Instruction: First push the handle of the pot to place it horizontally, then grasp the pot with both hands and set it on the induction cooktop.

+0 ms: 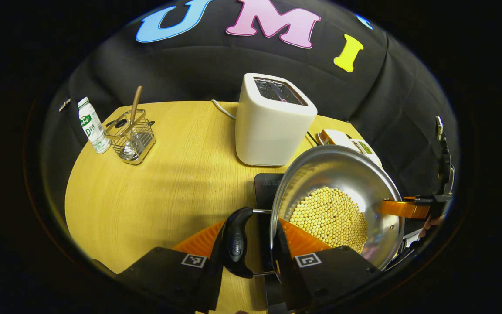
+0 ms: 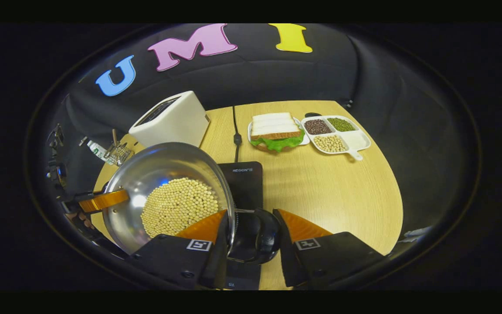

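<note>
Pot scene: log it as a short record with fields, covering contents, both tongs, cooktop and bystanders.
pot: steel pot, tilted, over the table
contents: pale beans
left tongs: straddling black handle and rim
right tongs: straddling the opposite handle
induction cooktop: black, beside and under the pot
bystanders: white toaster, sandwich, divided tray

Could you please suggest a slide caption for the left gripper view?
Left gripper around the black handle of a steel pot of beans, over the black induction cooktop.
</note>
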`<state>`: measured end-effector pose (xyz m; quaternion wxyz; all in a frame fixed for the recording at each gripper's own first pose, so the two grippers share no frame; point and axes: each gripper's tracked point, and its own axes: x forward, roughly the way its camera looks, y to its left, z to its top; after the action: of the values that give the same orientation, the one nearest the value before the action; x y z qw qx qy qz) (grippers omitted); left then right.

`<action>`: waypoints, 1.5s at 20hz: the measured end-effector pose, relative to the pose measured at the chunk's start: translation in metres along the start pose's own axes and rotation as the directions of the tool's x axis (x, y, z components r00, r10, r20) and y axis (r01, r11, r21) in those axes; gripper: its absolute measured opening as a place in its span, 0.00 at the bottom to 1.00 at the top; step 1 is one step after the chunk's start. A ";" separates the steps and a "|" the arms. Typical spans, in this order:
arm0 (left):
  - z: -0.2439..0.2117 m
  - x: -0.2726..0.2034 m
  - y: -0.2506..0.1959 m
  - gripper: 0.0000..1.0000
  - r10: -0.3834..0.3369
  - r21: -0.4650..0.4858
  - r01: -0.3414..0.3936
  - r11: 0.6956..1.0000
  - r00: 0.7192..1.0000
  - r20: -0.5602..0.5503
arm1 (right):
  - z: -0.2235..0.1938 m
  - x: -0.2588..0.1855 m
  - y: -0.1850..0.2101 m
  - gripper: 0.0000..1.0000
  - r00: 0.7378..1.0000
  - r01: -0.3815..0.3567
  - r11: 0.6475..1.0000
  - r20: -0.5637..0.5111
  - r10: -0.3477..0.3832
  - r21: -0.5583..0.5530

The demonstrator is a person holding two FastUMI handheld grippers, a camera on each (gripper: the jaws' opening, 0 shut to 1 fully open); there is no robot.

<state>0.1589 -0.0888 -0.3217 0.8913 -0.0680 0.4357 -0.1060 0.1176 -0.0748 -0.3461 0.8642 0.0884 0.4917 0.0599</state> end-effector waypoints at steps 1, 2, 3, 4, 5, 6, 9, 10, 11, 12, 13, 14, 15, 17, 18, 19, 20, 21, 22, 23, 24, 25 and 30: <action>0.000 0.000 0.000 0.60 -0.001 0.001 0.001 1.000 1.000 -0.002 | 0.000 0.000 0.000 0.55 1.000 0.001 1.000 0.003 -0.001 0.001; 0.000 0.000 0.000 0.60 0.000 0.002 0.000 1.000 1.000 0.001 | 0.000 0.000 0.000 0.55 1.000 0.002 1.000 0.003 -0.002 0.002; 0.002 -0.001 0.001 0.62 0.005 0.006 -0.005 1.000 1.000 0.009 | 0.001 0.000 -0.001 0.58 1.000 0.003 1.000 0.002 -0.003 0.004; 0.004 -0.001 0.000 0.63 0.009 0.012 -0.009 1.000 1.000 0.019 | 0.000 0.000 -0.001 0.59 1.000 0.004 1.000 0.002 -0.004 0.008; 0.007 -0.003 0.000 0.63 0.010 0.021 -0.011 1.000 0.999 0.033 | 0.002 -0.001 -0.001 0.61 1.000 0.006 1.000 0.006 -0.006 0.014; 0.009 -0.004 -0.002 0.71 0.007 0.030 -0.008 1.000 0.999 0.043 | 0.004 -0.002 0.001 0.64 1.000 -0.002 1.000 0.012 0.001 0.029; 0.011 -0.007 0.000 0.87 0.024 0.049 -0.027 0.998 0.998 0.049 | 0.008 -0.004 0.004 1.00 1.000 -0.012 0.998 0.017 0.011 0.064; 0.011 -0.008 0.002 0.87 0.032 0.048 -0.034 0.998 0.998 0.047 | 0.009 -0.004 0.002 0.94 1.000 -0.004 0.998 0.024 0.002 0.064; 0.011 -0.008 0.002 0.88 0.036 0.043 -0.038 0.998 0.998 0.049 | 0.012 -0.005 0.001 0.99 0.999 0.001 0.998 0.033 -0.003 0.064; 0.012 -0.011 0.002 0.88 0.034 0.036 -0.036 0.999 0.998 0.054 | 0.013 -0.007 0.002 0.99 0.999 0.004 0.998 0.042 -0.007 0.065; 0.012 -0.013 0.000 0.88 0.027 0.029 -0.029 0.999 0.998 0.060 | 0.015 -0.010 0.001 0.99 0.998 0.010 0.998 0.056 -0.013 0.064; 0.013 -0.018 -0.001 0.87 0.024 0.024 -0.025 0.999 0.997 0.069 | 0.018 -0.013 0.000 0.99 0.997 0.015 0.998 0.070 -0.019 0.059; 0.015 -0.022 0.000 0.87 0.024 0.021 -0.026 0.999 0.996 0.081 | 0.021 -0.017 0.000 0.99 0.996 0.022 0.998 0.088 -0.027 0.055; 0.020 -0.033 0.001 0.88 0.032 0.026 -0.035 0.999 0.993 0.112 | 0.027 -0.028 -0.001 0.99 0.991 0.032 0.998 0.129 -0.038 0.049; 0.023 -0.040 0.000 0.87 0.033 0.031 -0.037 0.999 0.990 0.134 | 0.030 -0.034 -0.001 0.99 0.987 0.040 0.998 0.152 -0.046 0.046; 0.027 -0.048 -0.001 0.88 0.035 0.035 -0.041 0.999 0.986 0.161 | 0.034 -0.041 0.000 0.99 0.983 0.046 0.998 0.178 -0.053 0.040; 0.032 -0.057 -0.003 0.87 0.030 0.038 -0.037 0.999 0.982 0.189 | 0.038 -0.049 0.001 0.99 0.976 0.053 0.998 0.208 -0.059 0.032; 0.039 -0.067 -0.005 0.88 0.026 0.044 -0.036 0.998 0.973 0.229 | 0.043 -0.057 0.002 0.99 0.970 0.059 0.998 0.236 -0.063 0.022; 0.046 -0.079 -0.009 0.89 0.021 0.055 -0.037 0.998 0.963 0.267 | 0.047 -0.065 0.004 0.99 0.963 0.065 0.998 0.263 -0.066 0.013; 0.052 -0.089 -0.009 0.92 0.029 0.069 -0.052 0.996 0.953 0.302 | 0.051 -0.075 0.007 0.99 0.955 0.067 0.998 0.290 -0.066 0.007; 0.059 -0.099 -0.009 0.92 0.040 0.081 -0.071 0.994 0.941 0.337 | 0.055 -0.084 0.009 0.99 0.948 0.068 0.998 0.313 -0.067 0.005; 0.063 -0.107 -0.010 0.95 0.044 0.091 -0.083 0.992 0.930 0.366 | 0.059 -0.093 0.011 0.99 0.940 0.069 0.998 0.335 -0.068 0.008; 0.087 -0.162 -0.022 0.96 0.016 0.109 -0.081 0.991 0.867 0.498 | 0.078 -0.140 0.021 0.99 0.891 0.086 0.996 0.446 -0.086 0.019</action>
<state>0.1285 -0.0674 -0.1406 0.9780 -0.0253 0.1865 -0.0899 0.1133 -0.0877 -0.1854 0.9558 0.0775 0.2836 0.0001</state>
